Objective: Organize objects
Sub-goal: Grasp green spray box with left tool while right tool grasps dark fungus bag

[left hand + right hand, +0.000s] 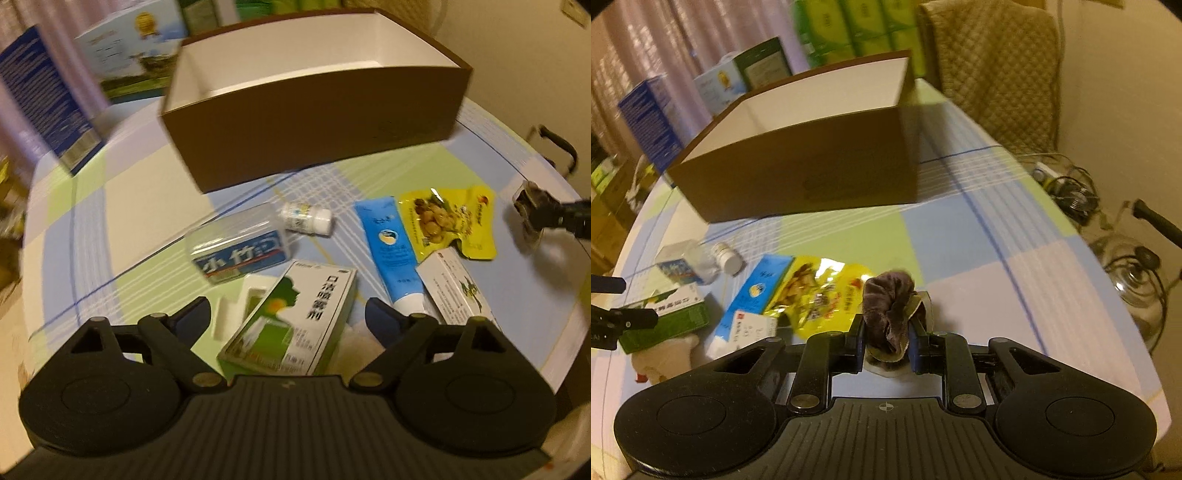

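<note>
1. We see the right gripper [886, 341] closed on a crumpled grey-brown velvet scrunchie [888, 312], its two fingers pressing the fabric from either side, above the checked tablecloth [979, 258].
2. We see the left gripper [288, 317] with its fingers spread wide and nothing between the pads; a green-and-white medicine box [295, 317] lies on the cloth in the gap below them.
3. The brown cardboard box [314, 122], open at the top and white inside, stands at the far side of the table; from both views its interior shows only bare white walls, though the floor of the box is not fully visible.
4. Between this box and the grippers the loose items lie on the cloth: a clear plastic case with a blue label [238, 247], a small white pill bottle [306, 218] on its side just beside it, a blue tube [391, 251] with a white cap, and a yellow snack packet [447, 221] touching the tube's far end.
5. A second white carton [456, 288] with a green leaf motif lies against the tube near its cap.
6. A white foam tray [240, 306] lies just left of the green-and-white medicine box.
7. In the right wrist view, the yellow snack packet sits just left of the held scrunchie, and a pale soft object [670, 356] rests at the near left edge; we cannot tell what it is.
8. Behind the brown box stand a dark blue carton [48, 99] and a light blue printed carton [133, 44], both blurred.
</note>
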### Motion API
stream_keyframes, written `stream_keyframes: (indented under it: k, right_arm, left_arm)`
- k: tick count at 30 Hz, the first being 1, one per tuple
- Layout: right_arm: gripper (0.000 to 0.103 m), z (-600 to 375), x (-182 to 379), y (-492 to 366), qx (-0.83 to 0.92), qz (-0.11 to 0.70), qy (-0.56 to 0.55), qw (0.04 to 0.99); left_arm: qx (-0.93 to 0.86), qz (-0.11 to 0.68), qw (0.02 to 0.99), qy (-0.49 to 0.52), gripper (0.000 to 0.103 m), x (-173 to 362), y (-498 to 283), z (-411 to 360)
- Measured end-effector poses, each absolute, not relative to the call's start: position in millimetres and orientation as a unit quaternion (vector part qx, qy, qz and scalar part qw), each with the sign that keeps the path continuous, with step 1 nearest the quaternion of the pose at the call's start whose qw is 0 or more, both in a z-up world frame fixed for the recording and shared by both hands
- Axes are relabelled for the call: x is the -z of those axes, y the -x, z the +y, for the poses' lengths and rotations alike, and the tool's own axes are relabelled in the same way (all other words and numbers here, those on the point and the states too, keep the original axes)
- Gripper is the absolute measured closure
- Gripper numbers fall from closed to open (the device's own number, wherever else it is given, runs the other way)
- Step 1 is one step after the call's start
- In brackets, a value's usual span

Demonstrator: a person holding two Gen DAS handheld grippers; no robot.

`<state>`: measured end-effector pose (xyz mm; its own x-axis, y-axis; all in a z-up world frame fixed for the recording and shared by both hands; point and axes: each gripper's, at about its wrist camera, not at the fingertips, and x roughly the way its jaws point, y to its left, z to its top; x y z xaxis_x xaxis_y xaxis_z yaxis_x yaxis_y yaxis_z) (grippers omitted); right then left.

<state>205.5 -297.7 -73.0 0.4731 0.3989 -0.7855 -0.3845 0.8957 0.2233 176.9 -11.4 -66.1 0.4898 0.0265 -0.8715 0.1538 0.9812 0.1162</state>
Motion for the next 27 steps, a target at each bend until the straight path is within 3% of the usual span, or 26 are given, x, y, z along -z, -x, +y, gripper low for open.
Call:
stream_keyframes:
  k: [5,11,13,17,27]
  right_arm:
    - [0.084,-314.2,73.4,-206.7,-0.207,0.466,-0.023,0.86]
    - [0.084,-327.5,74.5,-208.5,-0.195,0.472,-0.035,0.859]
    - [0.084,-328.8,74.3,-208.7,-0.195,0.473,-0.035,0.859]
    - [0.084,-331.0,73.7,-210.1,-0.199,0.471,-0.033,0.858]
    - [0.084,-329.6,70.0,-220.6,-0.226,0.466,-0.027,0.855]
  left_arm:
    - [0.077,0.52,0.843,-0.112,0.029,75.1,-192.6,-10.4]
    - [0.112,0.552,0.816,-0.128,0.031,91.1,-201.2,-12.1]
    - [0.108,0.561,0.81,-0.131,0.043,96.7,-202.4,-11.3]
    - [0.099,0.552,0.819,-0.118,0.05,93.3,-200.9,-7.4]
    - [0.064,0.522,0.847,-0.077,0.051,74.4,-189.3,-10.3]
